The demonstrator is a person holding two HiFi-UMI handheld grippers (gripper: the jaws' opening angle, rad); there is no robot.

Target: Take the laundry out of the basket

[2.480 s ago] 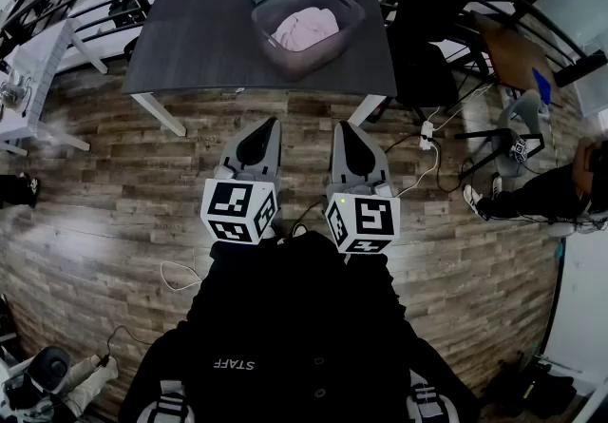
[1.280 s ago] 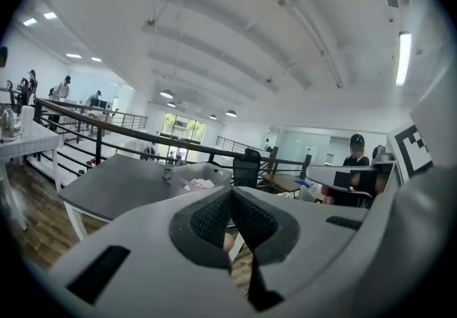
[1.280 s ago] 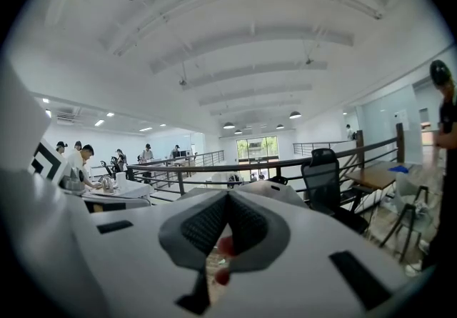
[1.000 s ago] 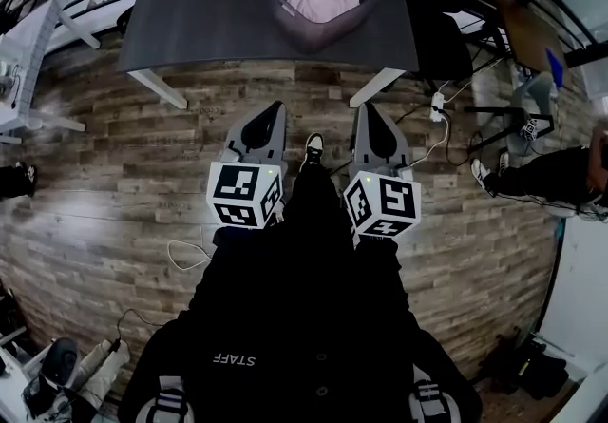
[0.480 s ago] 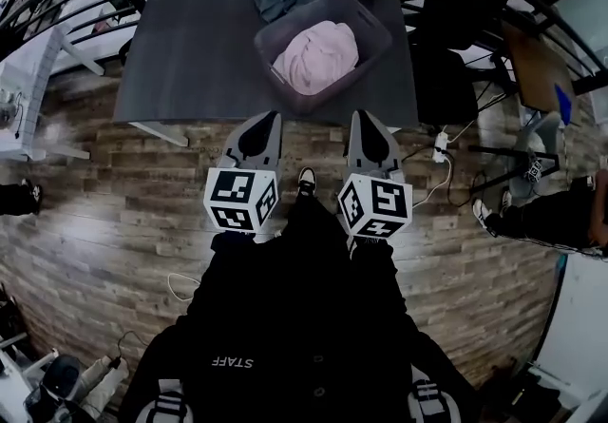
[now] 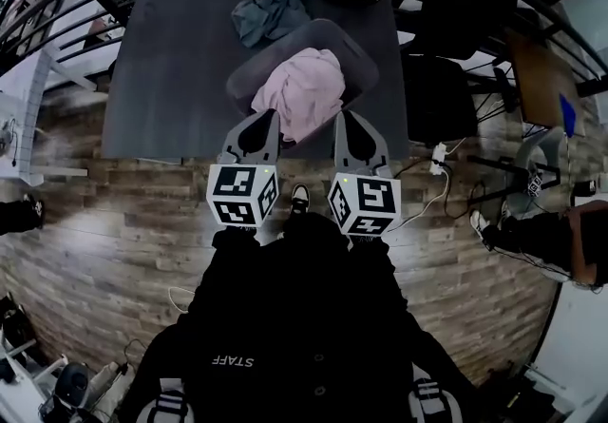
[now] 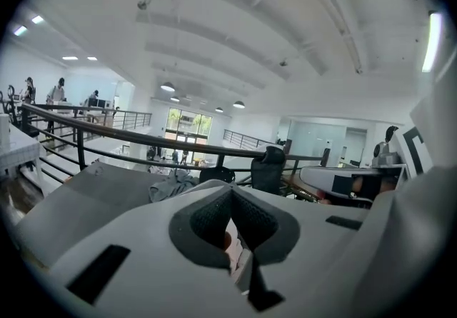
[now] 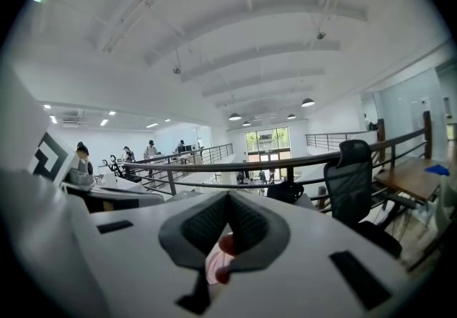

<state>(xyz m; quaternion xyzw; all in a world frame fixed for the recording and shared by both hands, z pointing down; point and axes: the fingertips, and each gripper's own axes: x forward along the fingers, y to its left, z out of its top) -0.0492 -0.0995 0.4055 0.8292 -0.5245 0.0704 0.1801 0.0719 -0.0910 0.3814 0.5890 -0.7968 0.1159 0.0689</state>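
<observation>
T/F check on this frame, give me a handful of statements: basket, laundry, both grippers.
1. The pink laundry lies in the basket. True.
2. The basket stands on the floor. False: it stands on the dark table.
3. A grey-green garment lies on the table outside the basket, on its far side. True.
4. The left gripper has its jaws wide apart. False: its jaws are together, with nothing between them.
5. The right gripper holds the pink laundry up clear of the basket. False: its jaws are together and empty, and the laundry is in the basket.
</observation>
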